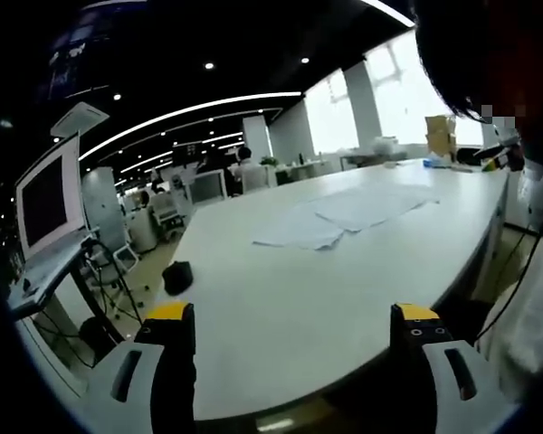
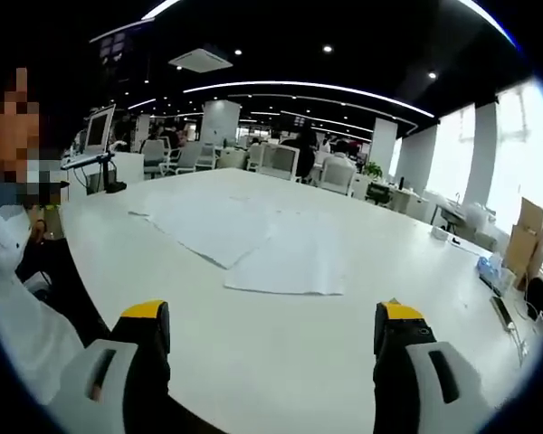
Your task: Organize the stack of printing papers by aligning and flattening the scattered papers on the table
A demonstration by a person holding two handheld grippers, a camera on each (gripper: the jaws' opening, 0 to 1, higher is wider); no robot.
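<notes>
Hovering over the near edge of the white table [image 1: 281,316], both grippers are sitting with jaws spread wide and nothing between them: the left gripper [image 1: 294,339] and the right gripper [image 2: 271,339] alike.

The papers [image 2: 244,240] are lying flat on the table well ahead of both grippers, in two loose overlapping patches, edges not squared.

Risks, as a judgement: thin sheets on a smooth top are likely sliding rather than lifting if a jaw is pushing them from one side only, which would be fanning the pile further. Pinching a single top sheet could be creasing it or dragging it off the rest. White paper on a white table is making the edges hard to read, so the sheet count is unclear.

View differences: the left gripper view is showing a monitor [image 1: 47,203] on a stand beside the table and a dark bag [image 1: 177,276] on the floor. The right gripper view is showing cardboard boxes [image 2: 525,235] by the windows and small items [image 2: 493,271] at the table's far edge.
</notes>
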